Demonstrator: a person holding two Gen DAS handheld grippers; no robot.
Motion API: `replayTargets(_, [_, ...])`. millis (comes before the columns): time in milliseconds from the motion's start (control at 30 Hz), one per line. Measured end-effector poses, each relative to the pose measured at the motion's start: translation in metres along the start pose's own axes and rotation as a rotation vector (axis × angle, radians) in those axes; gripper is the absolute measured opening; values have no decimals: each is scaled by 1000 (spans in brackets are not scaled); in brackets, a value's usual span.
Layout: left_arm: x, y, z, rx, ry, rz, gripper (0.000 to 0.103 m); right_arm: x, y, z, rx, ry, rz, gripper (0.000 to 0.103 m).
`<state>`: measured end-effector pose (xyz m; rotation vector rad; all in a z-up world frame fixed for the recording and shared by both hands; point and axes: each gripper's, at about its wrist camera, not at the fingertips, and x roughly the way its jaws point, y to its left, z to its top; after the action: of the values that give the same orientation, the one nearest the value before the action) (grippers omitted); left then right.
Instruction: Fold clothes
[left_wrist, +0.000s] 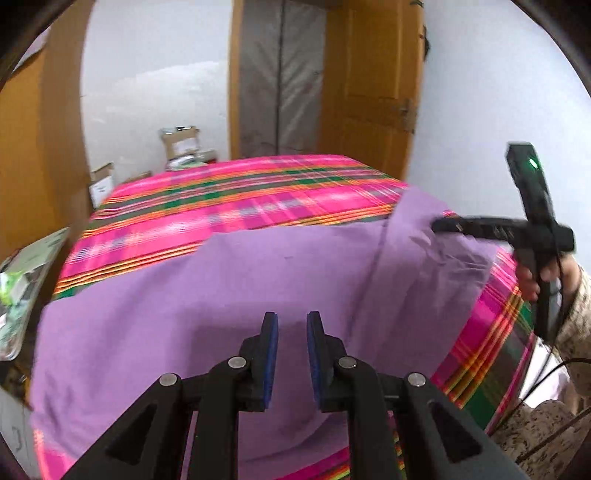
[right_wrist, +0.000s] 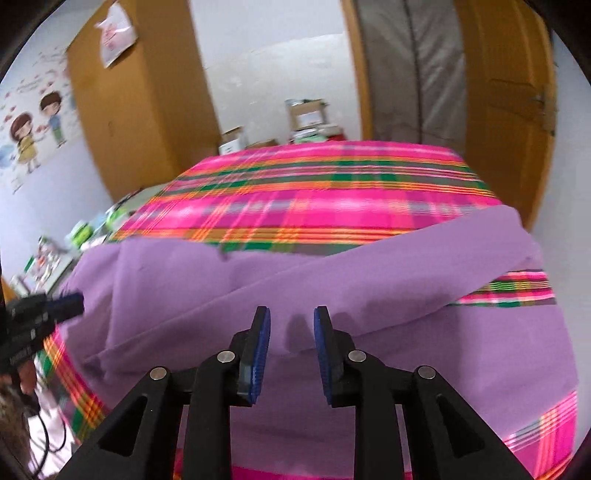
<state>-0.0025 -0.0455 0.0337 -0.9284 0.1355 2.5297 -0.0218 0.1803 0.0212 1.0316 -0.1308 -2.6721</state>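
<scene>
1 purple garment (left_wrist: 229, 295) is seen spread over 1 pink plaid bedcover (left_wrist: 236, 195). The left gripper (left_wrist: 291, 325) and the right gripper (right_wrist: 291, 321), 2 in all, are held above it, jaws parted, nothing between them.

Pretty clearly a bedroom in somebody's home. There's a bed (right_wrist: 332, 192) with a loud pink, green and orange plaid bedsheet (left_wrist: 236, 195), wooden doors (left_wrist: 373, 81) with a latch, and plain white walls. One wall has a cartoon sticker of two kids (right_wrist: 35, 127), so maybe a child's room. Cardboard boxes (left_wrist: 181, 142) are stacked on the floor past the bed, and there's a grey zip-up fabric wardrobe (left_wrist: 280, 74) in the back.
</scene>
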Motion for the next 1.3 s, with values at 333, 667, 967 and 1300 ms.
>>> replayTargets(333, [26,-16,-4,32,58,-10,21,39,-43,35,114,34,-100,39])
replayTargets(667, [40,-23,-2,43,83,-19,21,80,-70,65,200,117,-173,39])
replayTargets(967, [48,-34,3,97,91,-25,21,106,-94,73,288,224,-236,39])
replayTargets(1300, [51,-36,3,107,97,-16,21,113,-103,72,268,267,-281,10])
